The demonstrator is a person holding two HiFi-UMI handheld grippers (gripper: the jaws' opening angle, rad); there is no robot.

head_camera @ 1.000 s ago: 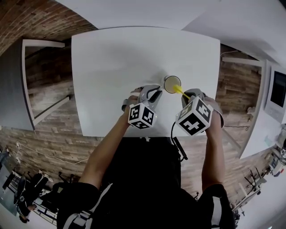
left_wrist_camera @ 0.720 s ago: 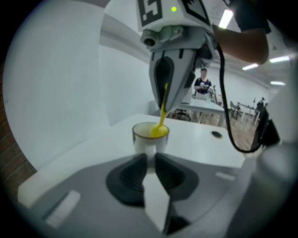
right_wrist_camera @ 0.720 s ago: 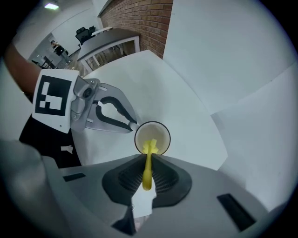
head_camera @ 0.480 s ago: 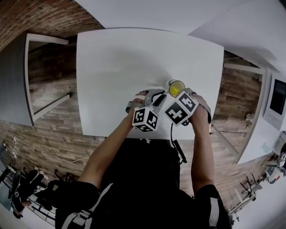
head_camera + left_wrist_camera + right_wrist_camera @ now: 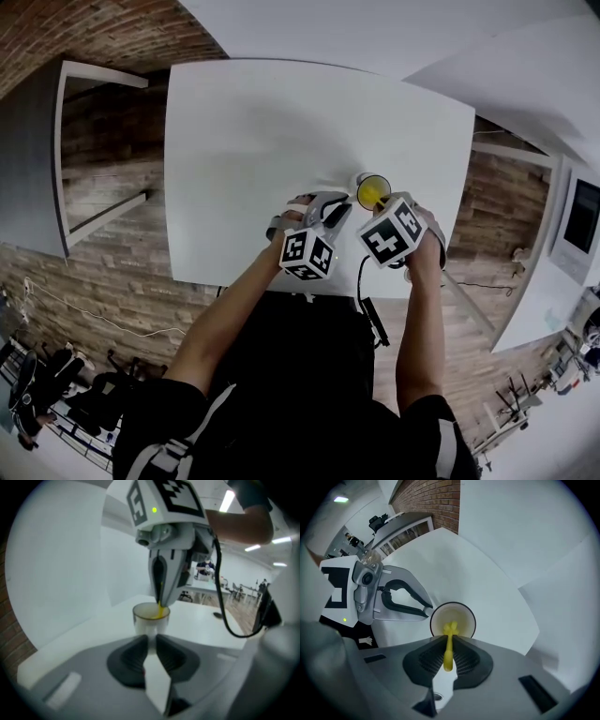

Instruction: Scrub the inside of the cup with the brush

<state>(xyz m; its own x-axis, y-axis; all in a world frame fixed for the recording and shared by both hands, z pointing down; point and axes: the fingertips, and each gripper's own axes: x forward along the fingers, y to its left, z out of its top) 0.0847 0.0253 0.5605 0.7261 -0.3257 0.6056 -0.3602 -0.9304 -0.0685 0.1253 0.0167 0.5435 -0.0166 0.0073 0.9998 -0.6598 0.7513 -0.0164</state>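
Well, the cup (image 5: 373, 191) stands on the white table (image 5: 281, 141) near its front edge, right in front of the person, with a gripper on either side of it. The left gripper (image 5: 345, 202) comes at it low and slanting, jaws drawn to a narrow gap on the cup's near side. That looks like a steadying grip so the cup can't skid or tip, though I can't tell whether wall or handle is pinched. The right gripper (image 5: 381, 201) hangs straight above, jaws closed on the thin handle of the yellow brush (image 5: 448, 648). Held upright like that, the brush drops cleanly through the mouth, and its head is already down inside. The cup is small and pale with a dark rim and a cream inside, standing upright, and I see nothing in it but the brush
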